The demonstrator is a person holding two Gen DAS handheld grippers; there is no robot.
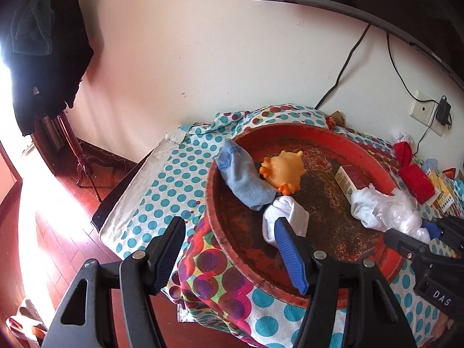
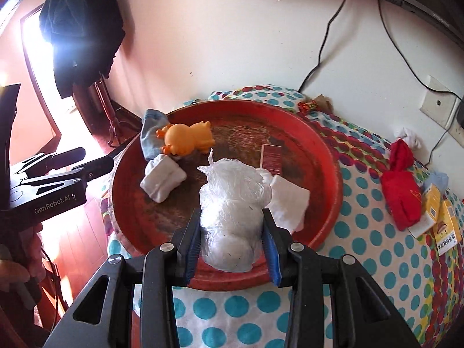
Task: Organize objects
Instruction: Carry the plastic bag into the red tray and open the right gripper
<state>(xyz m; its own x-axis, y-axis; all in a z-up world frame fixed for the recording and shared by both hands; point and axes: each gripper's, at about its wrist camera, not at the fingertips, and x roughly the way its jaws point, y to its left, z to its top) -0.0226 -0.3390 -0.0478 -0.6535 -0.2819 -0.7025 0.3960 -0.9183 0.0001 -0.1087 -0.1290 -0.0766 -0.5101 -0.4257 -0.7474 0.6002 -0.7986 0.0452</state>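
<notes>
Plastic bag [image 2: 232, 211] is pinched in the right gripper [image 2: 232, 249] over the red tray's [image 2: 327, 174] near rim. Left gripper [image 1: 232, 255] hangs apart, empty. Further in: white sock [image 2: 163, 181], orange toy [image 2: 187, 139], blue sock [image 2: 150, 133].

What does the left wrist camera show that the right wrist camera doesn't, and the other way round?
Only the left wrist view shows the left gripper head-on, jaws open and empty above the tray's near edge. Only the right wrist view shows the right gripper from behind, shut on the clear plastic bag. Both show the red tray holding the orange toy, blue sock, rolled white sock and small box, on the dotted cloth.
</notes>
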